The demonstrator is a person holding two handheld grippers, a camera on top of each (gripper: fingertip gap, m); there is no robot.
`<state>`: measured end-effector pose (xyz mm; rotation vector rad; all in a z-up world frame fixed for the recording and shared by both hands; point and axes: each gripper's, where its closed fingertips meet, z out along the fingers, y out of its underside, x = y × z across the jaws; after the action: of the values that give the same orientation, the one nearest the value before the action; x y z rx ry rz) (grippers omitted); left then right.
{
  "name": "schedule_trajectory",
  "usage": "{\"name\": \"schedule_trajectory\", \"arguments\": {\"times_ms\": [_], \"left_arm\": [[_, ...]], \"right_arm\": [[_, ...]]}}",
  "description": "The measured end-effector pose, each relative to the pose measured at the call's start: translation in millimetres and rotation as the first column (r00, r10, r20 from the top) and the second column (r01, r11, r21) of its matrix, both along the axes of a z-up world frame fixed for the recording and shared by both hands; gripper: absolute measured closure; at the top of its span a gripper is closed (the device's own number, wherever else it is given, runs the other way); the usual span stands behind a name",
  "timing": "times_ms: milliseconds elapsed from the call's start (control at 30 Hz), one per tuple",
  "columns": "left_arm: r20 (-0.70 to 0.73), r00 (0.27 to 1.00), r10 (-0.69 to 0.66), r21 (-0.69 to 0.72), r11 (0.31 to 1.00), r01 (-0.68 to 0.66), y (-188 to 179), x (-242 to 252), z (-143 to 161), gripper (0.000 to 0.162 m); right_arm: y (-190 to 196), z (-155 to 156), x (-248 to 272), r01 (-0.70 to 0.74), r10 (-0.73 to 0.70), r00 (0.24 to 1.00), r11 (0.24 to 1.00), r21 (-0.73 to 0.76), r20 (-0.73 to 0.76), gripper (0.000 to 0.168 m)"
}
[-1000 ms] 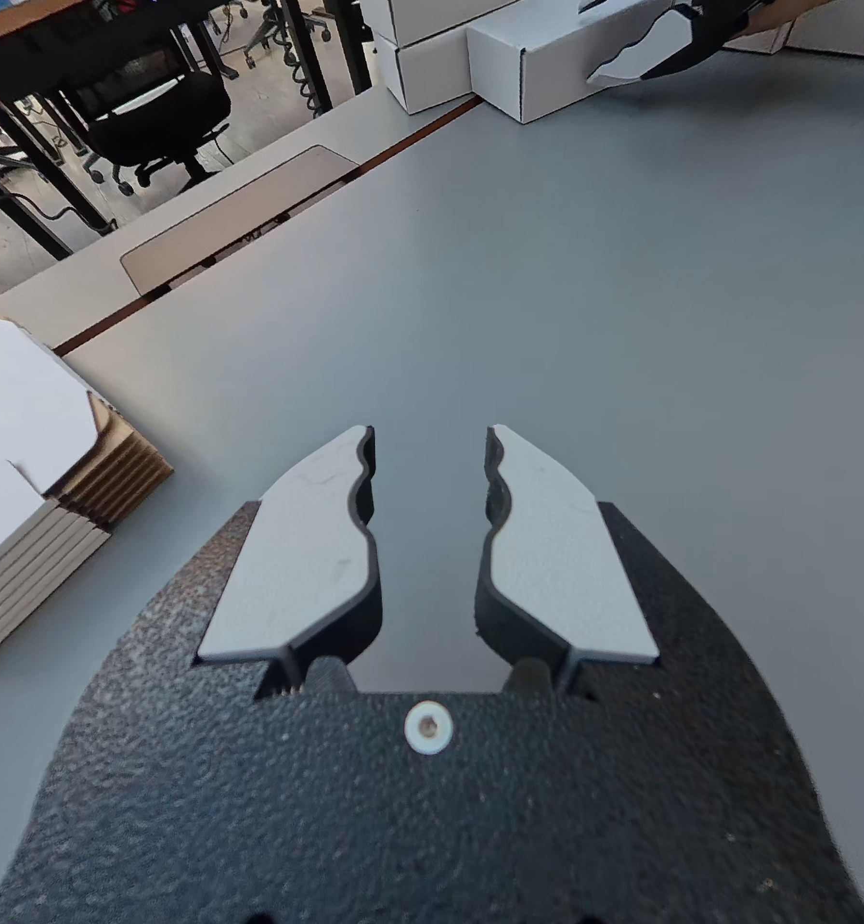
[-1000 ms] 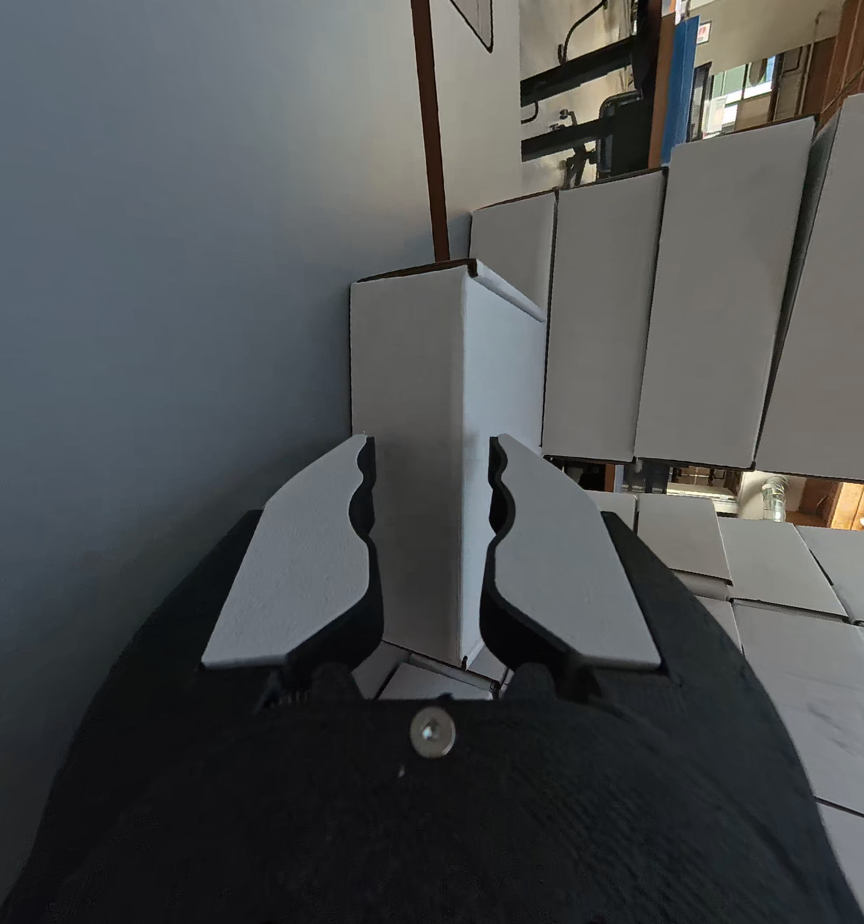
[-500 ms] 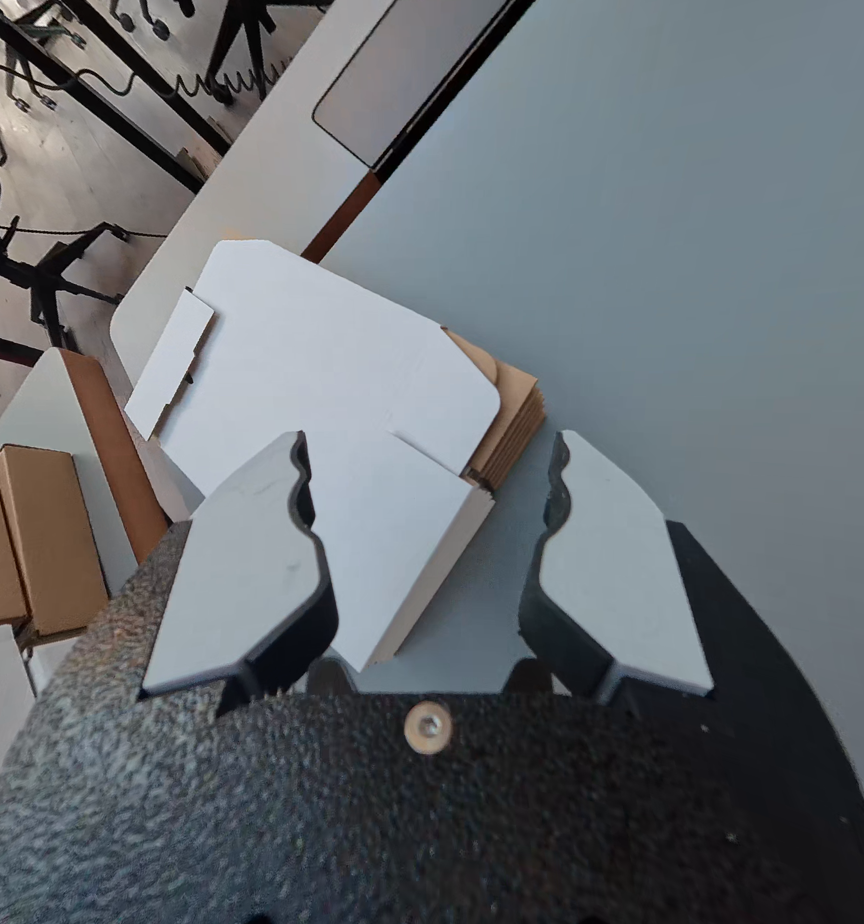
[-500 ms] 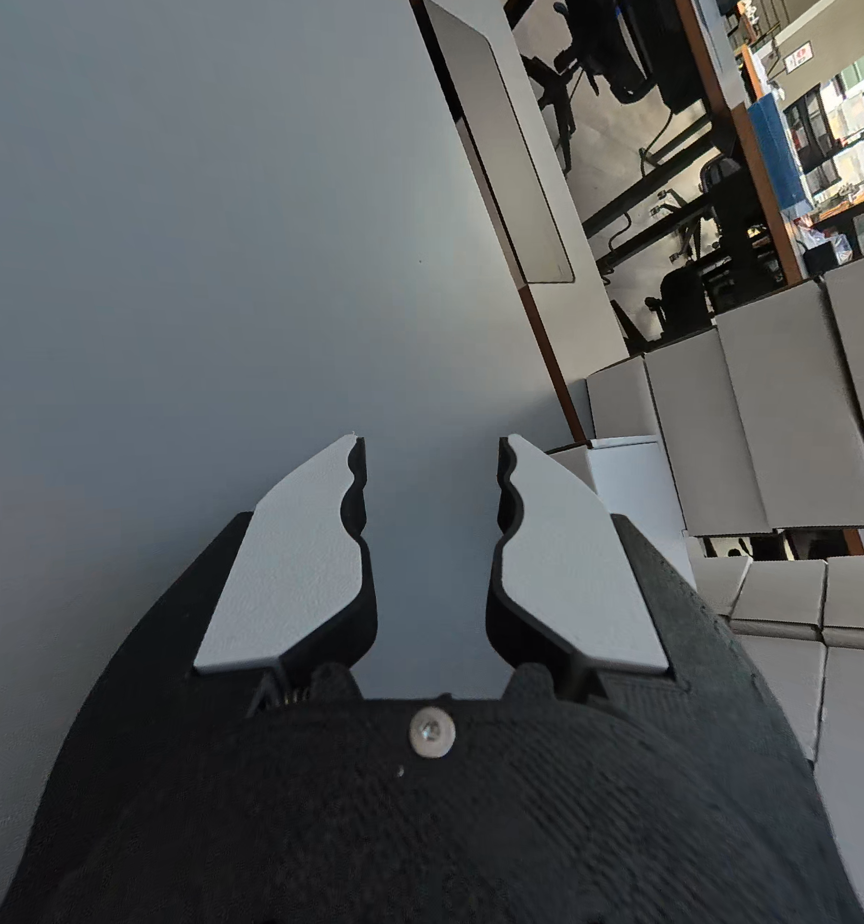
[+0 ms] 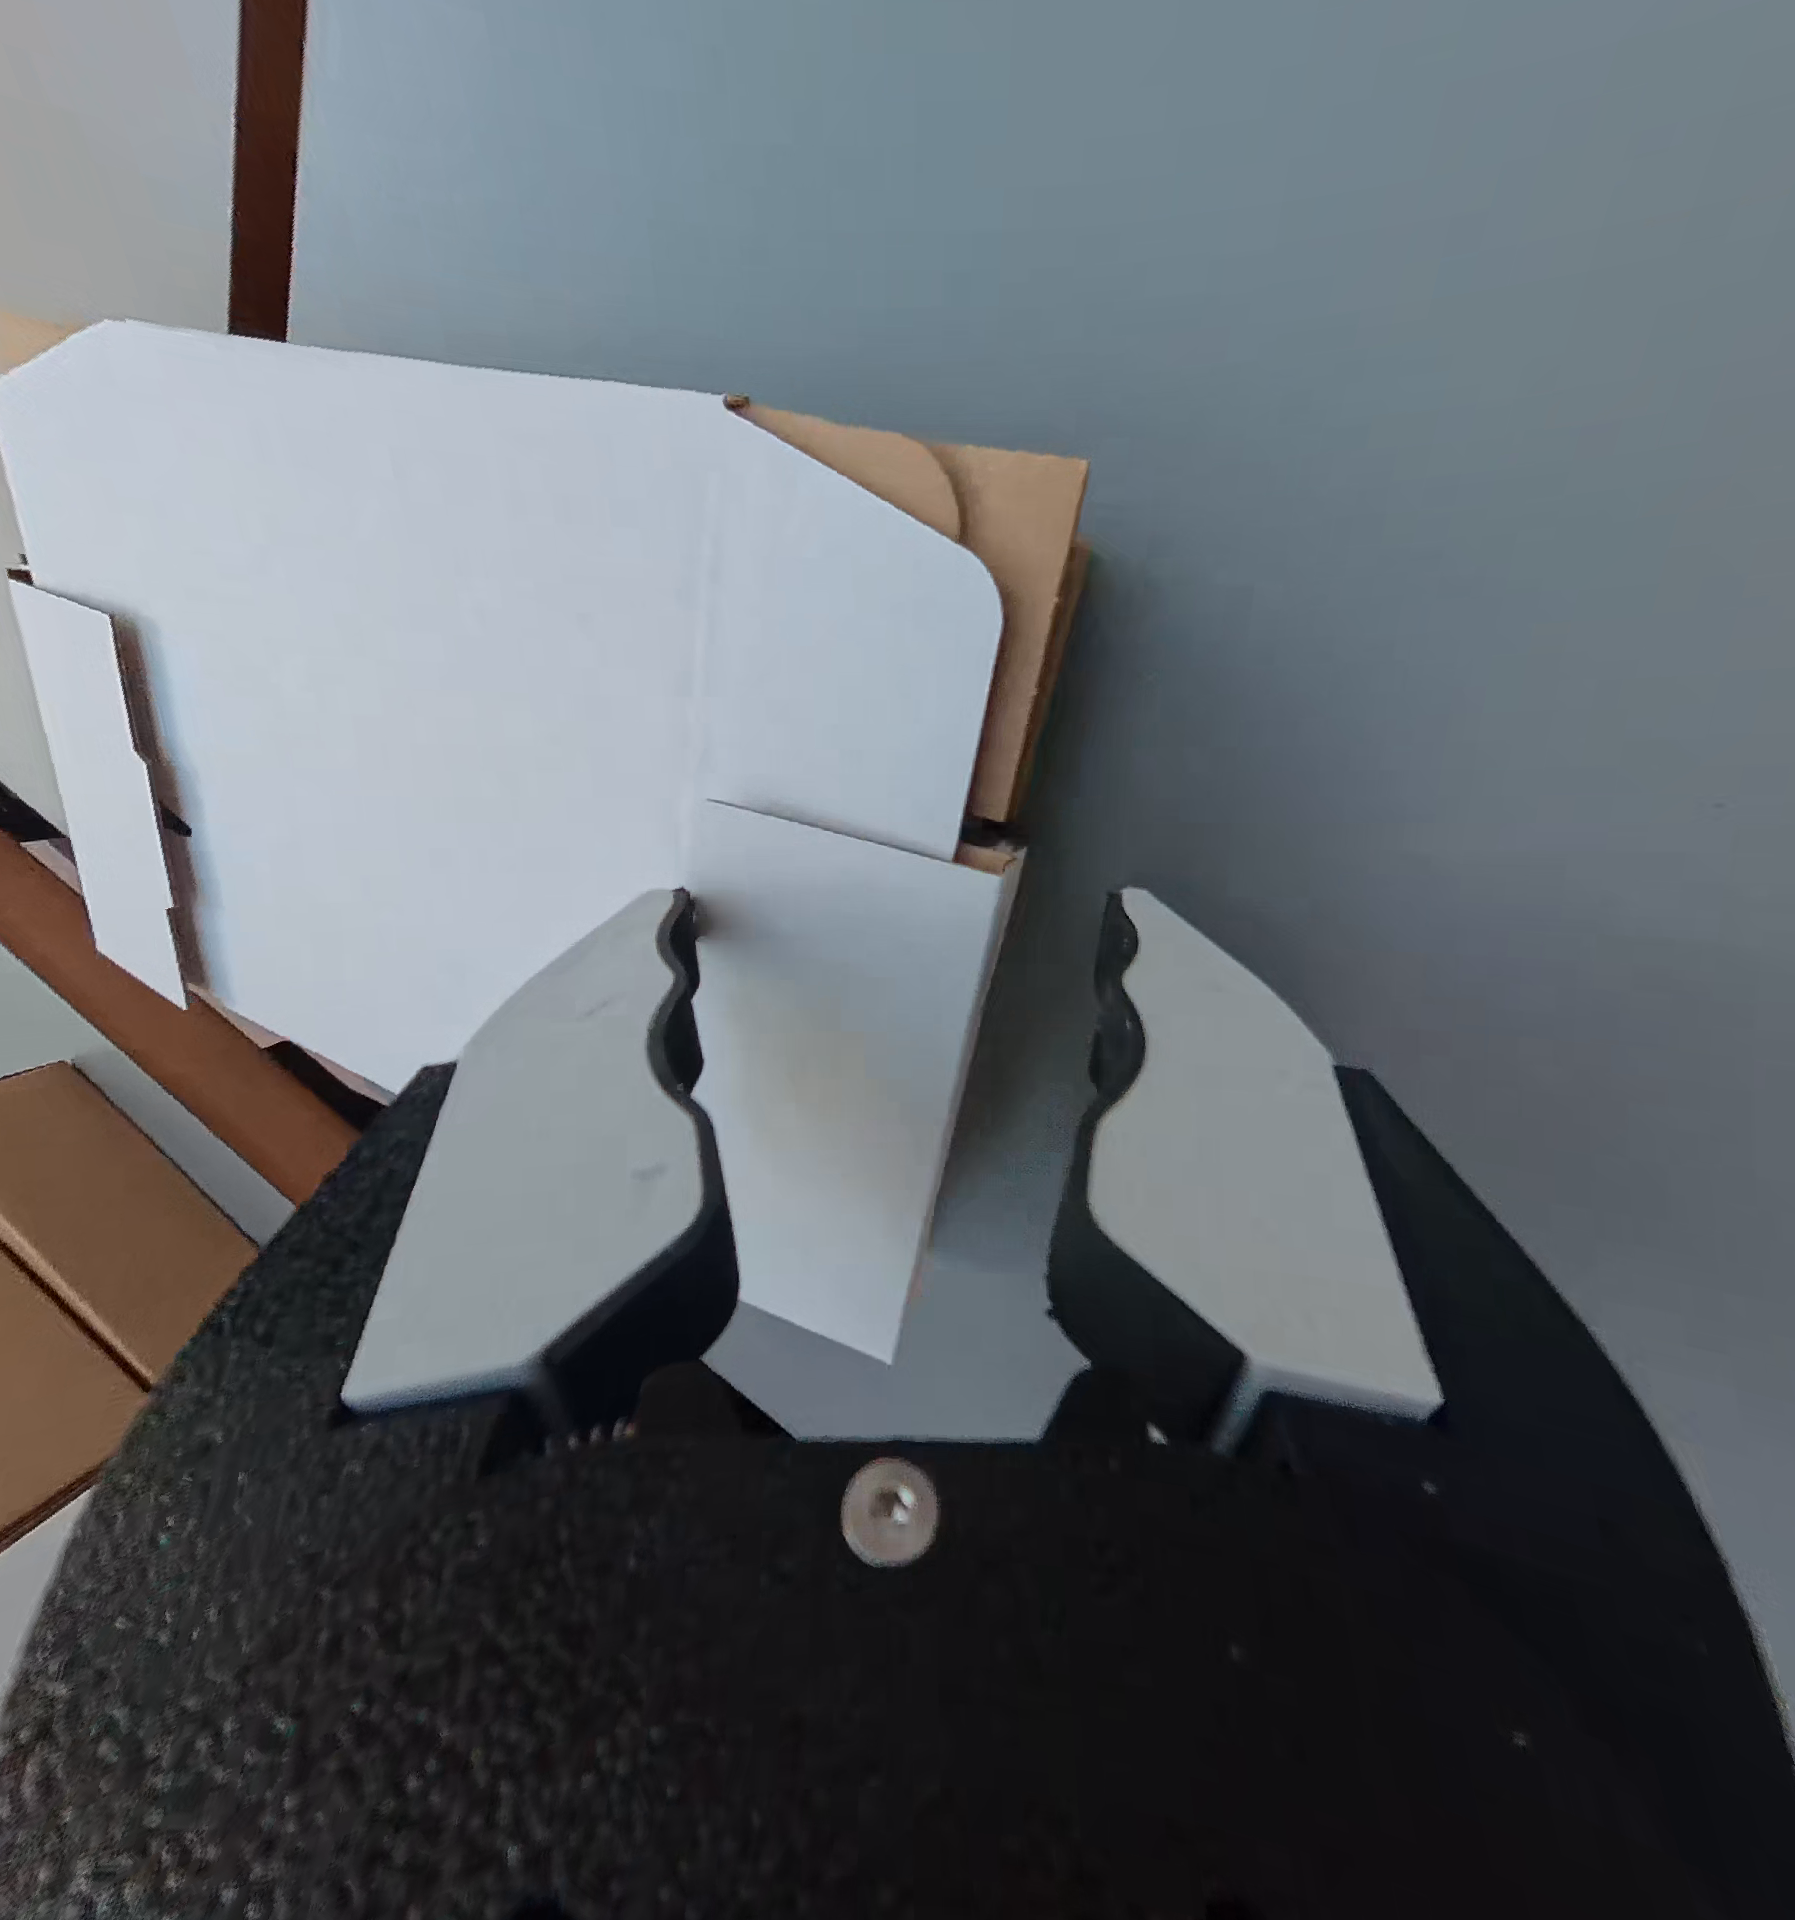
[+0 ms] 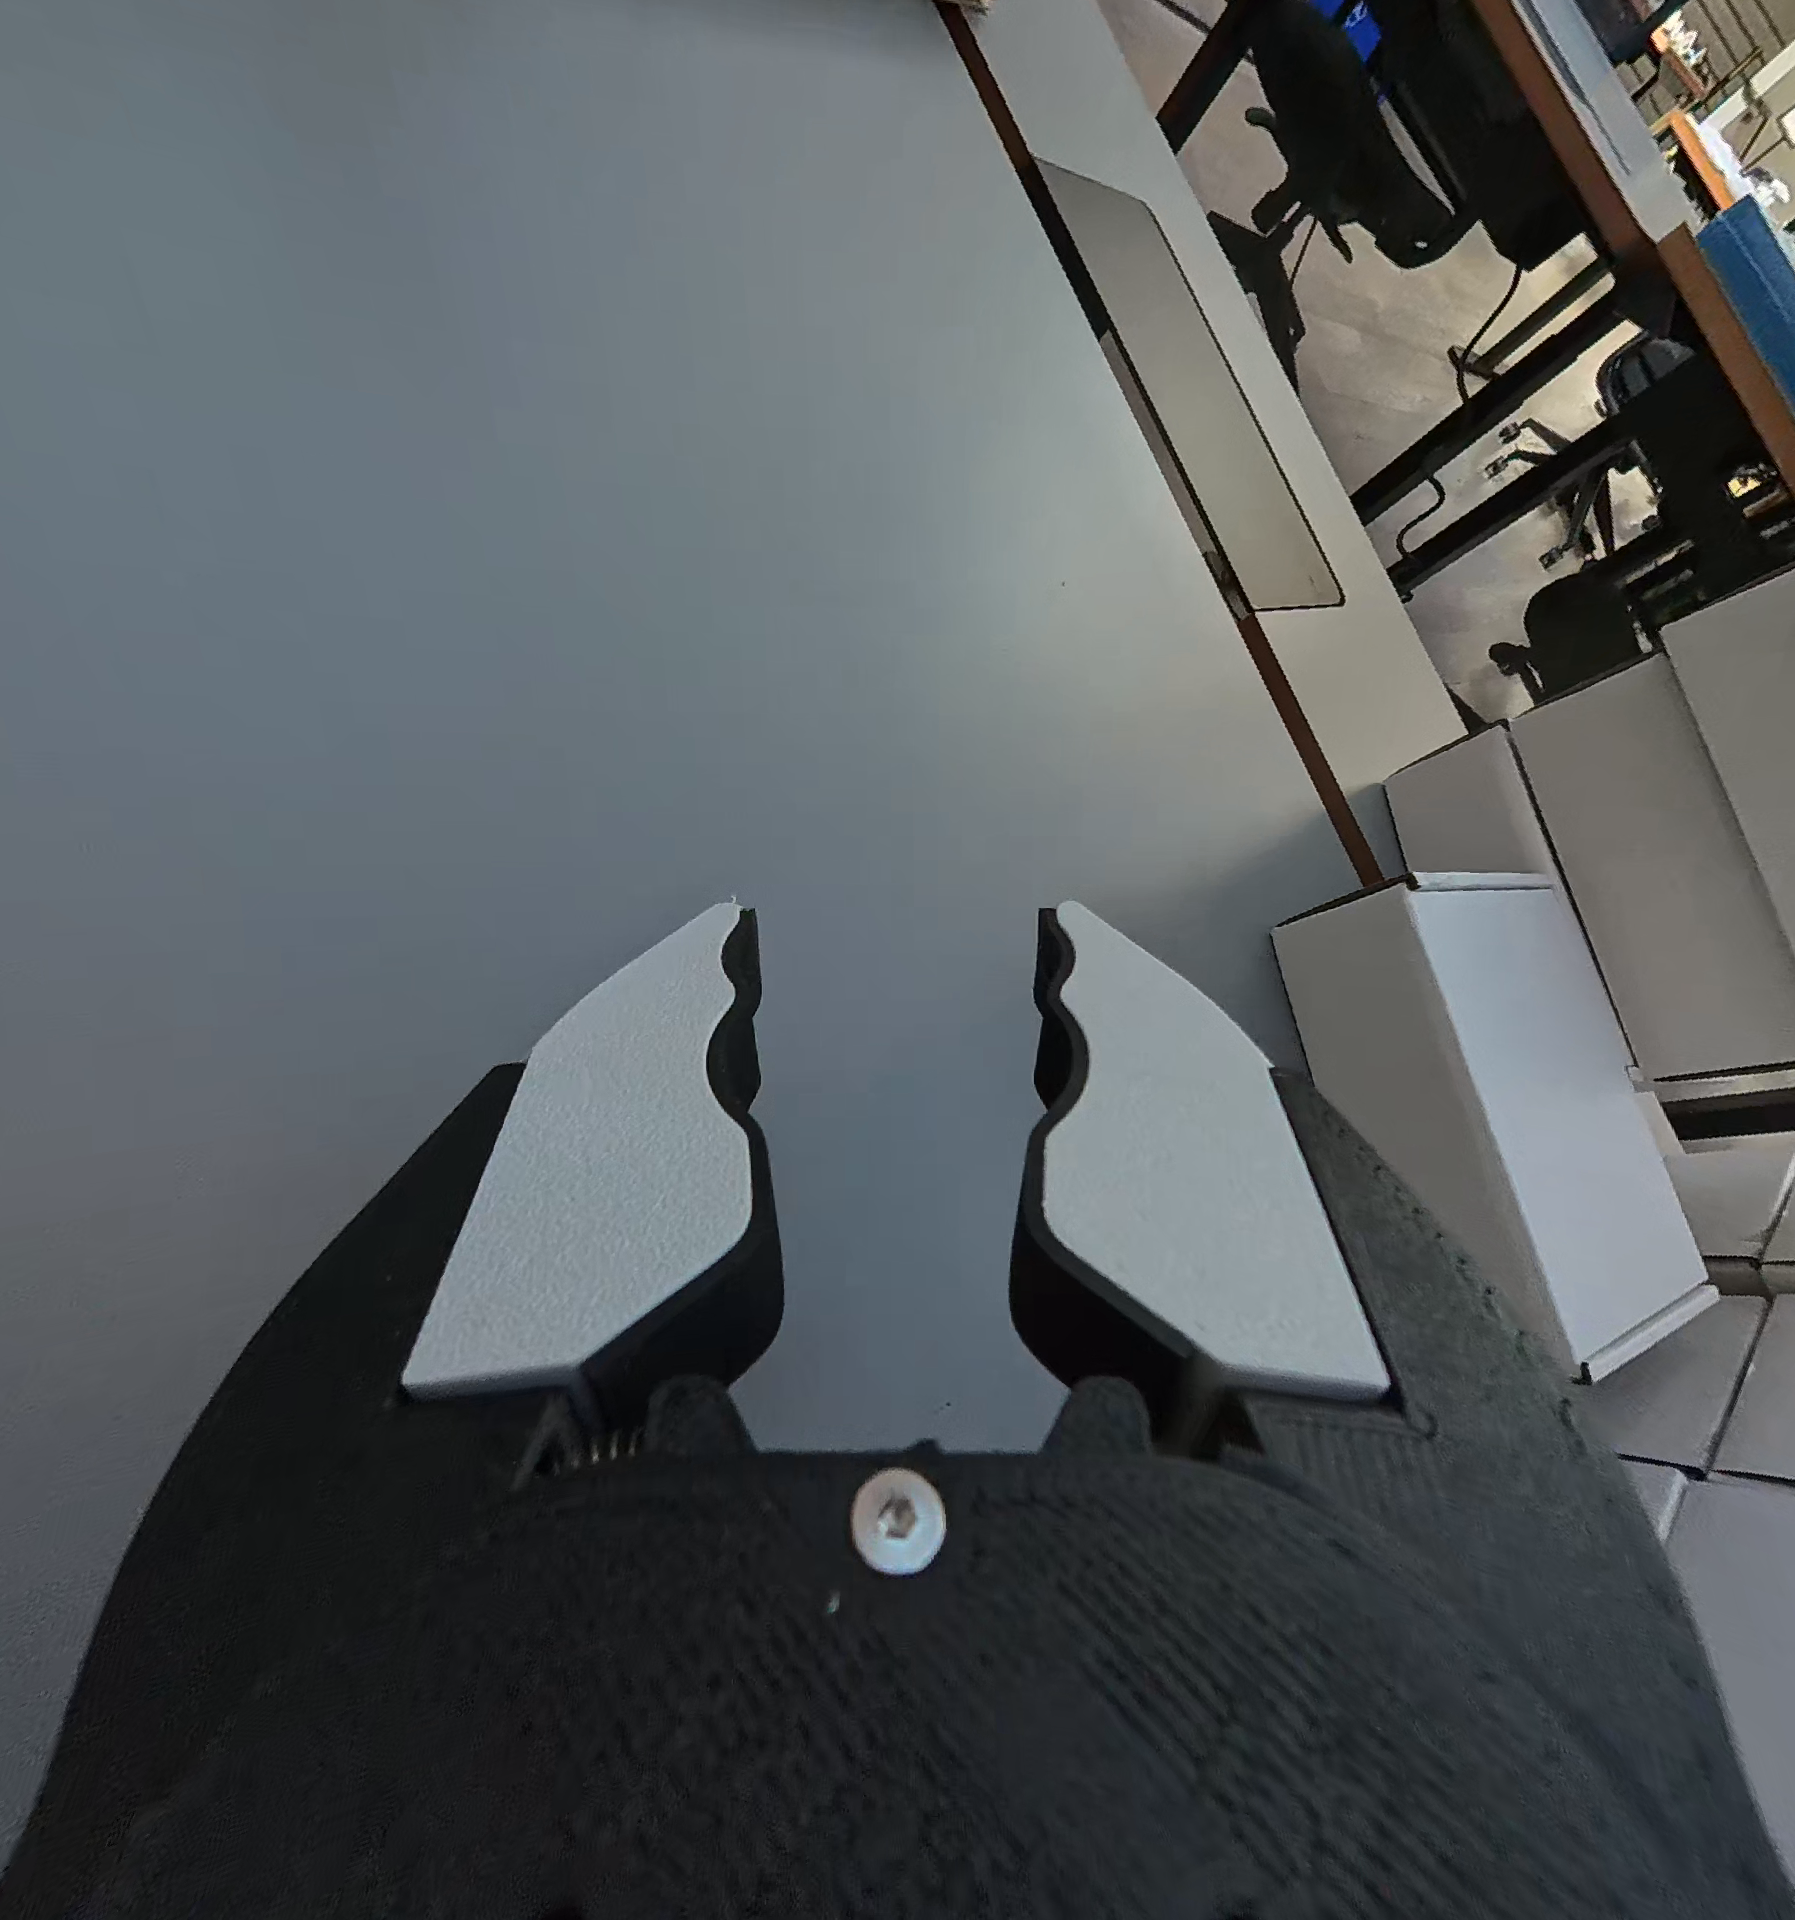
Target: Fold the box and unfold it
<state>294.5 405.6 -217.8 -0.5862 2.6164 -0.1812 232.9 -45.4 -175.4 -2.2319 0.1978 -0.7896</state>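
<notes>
A stack of flat white box blanks (image 5: 436,665) with brown undersides lies at the grey table's left edge. My left gripper (image 5: 898,914) is open right over it, and a white corner flap (image 5: 841,1060) of the top blank sits between the jaws, near the left finger. My right gripper (image 6: 898,920) is open and empty above bare grey table (image 6: 457,520). A folded white box (image 6: 1495,1101) stands just to its right.
More folded white boxes (image 6: 1693,831) are stacked behind and beside the folded one. Brown cardboard boxes (image 5: 51,1299) sit below the table edge on the left. Office chairs and desk legs (image 6: 1495,260) stand beyond the table's far edge.
My left gripper swung left from bare table to the blank stack, opened wider and closed in on the corner flap. My right gripper drew back from the folded box and turned toward open table.
</notes>
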Motion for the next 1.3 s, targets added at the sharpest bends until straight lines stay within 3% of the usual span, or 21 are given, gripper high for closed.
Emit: {"name": "schedule_trajectory", "arguments": {"times_ms": [133,233,400,467,567,767,867,933,1100,1300], "left_arm": [[0.015,0.999,-0.053,0.088,0.995,0.051,-3.5,-19.1,-1.4,0.089],[0.068,0.992,-0.108,0.171,0.981,0.095,-4.3,-26.7,3.0,0.100],[0.317,0.936,-0.155,0.363,0.931,0.031,7.0,-20.6,10.0,0.111],[0.428,0.870,-0.245,0.444,0.895,0.034,3.0,-21.6,16.3,0.134],[0.570,0.735,-0.368,0.572,0.819,-0.034,-4.2,-28.2,36.1,0.152],[0.754,0.491,-0.436,0.585,0.787,-0.199,-36.6,-57.0,100.5,0.157],[0.811,0.375,-0.449,0.526,0.840,-0.132,-88.2,-79.6,133.1,0.157],[0.814,0.400,-0.420,0.471,0.882,-0.032,-128.3,-97.5,132.5,0.157],[0.759,0.512,-0.402,0.378,0.912,0.156,-216.6,-148.2,103.7,0.157],[0.674,0.585,-0.451,0.421,0.885,0.198,-275.3,-193.8,68.9,0.157]], "right_arm": [[0.1,-2.7,-4.9,0.003,-0.003,1.000,1.000,0.007,0.001,0.117],[1.4,-2.9,-8.3,0.007,-0.007,1.000,1.000,0.015,0.003,0.117],[1.2,2.2,-15.3,0.012,-0.013,1.000,0.999,0.036,0.025,0.117],[-0.1,4.8,-17.0,0.022,-0.023,0.999,0.999,0.050,0.023,0.117],[-1.5,11.2,-21.7,0.027,-0.031,0.999,0.996,0.083,0.037,0.117],[-5.8,19.1,-35.3,0.044,-0.050,0.998,0.988,0.149,0.038,0.118],[-7.1,33.2,-35.5,0.070,-0.083,0.995,0.980,0.186,0.063,0.119],[-9.7,45.0,-34.1,0.095,-0.115,0.989,0.974,0.207,0.090,0.125],[-2.2,66.1,-41.2,0.052,-0.087,0.989,0.960,0.276,0.118,0.166],[38.9,56.4,-42.6,-0.059,0.033,0.987,0.984,0.169,0.155,0.168]]}}
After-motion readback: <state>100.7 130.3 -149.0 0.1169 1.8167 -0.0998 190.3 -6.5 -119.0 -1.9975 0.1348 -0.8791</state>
